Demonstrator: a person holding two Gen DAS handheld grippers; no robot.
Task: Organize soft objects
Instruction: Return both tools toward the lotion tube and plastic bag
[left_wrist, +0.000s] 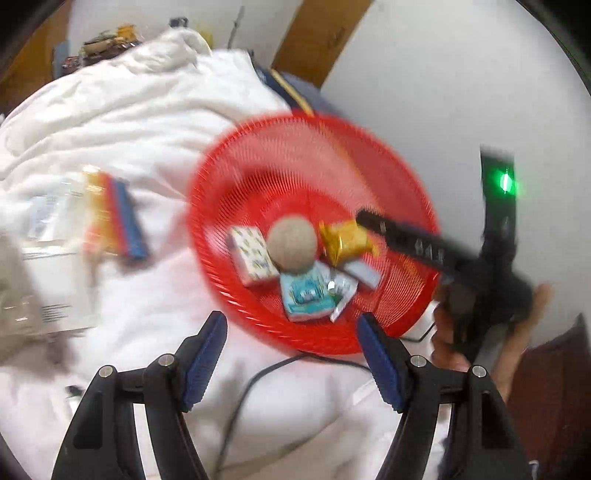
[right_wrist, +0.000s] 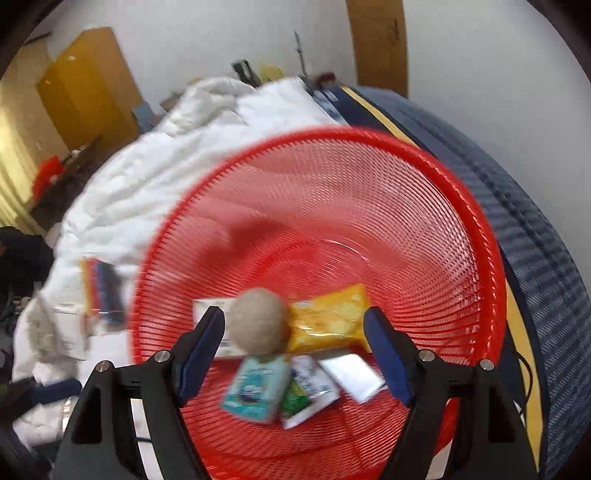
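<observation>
A red mesh basket (right_wrist: 476, 229) rests on a bed covered by a white duvet (left_wrist: 122, 122). The basket is round, shallow and open-topped, and its far rim lies close to a blue quilted cover (right_wrist: 535, 258) with a yellow stripe.

Contents of the basket, all grouped on its floor toward the near side:
- A beige felt ball (right_wrist: 260, 321) lies in the middle of the group, on top of the neighbouring packs.
- A yellow snack pouch (right_wrist: 332, 317) lies just beside the ball, on its right in the right wrist view.
- A white patterned tissue pack (left_wrist: 253, 256) lies on the ball's other side, partly under it.
- A teal tissue pack (right_wrist: 256, 387) lies nearest the camera, in front of the ball.
- A green-and-white sachet (right_wrist: 306, 391) and a plain white packet (right_wrist: 352, 376) lie beside the teal pack, overlapping one another.

Outside the basket, a pack of coloured strips (left_wrist: 114, 218) in clear wrap lies on the duvet, well apart from the rim. A dark cable (left_wrist: 251, 384) runs across the duvet.

The left hand-held gripper (left_wrist: 291, 365) is released, with nothing between its blue pads, above the duvet at the near rim. The right hand-held gripper (right_wrist: 295, 360) is also released and empty, above the grouped items. Motion blur limits finer detail.
</observation>
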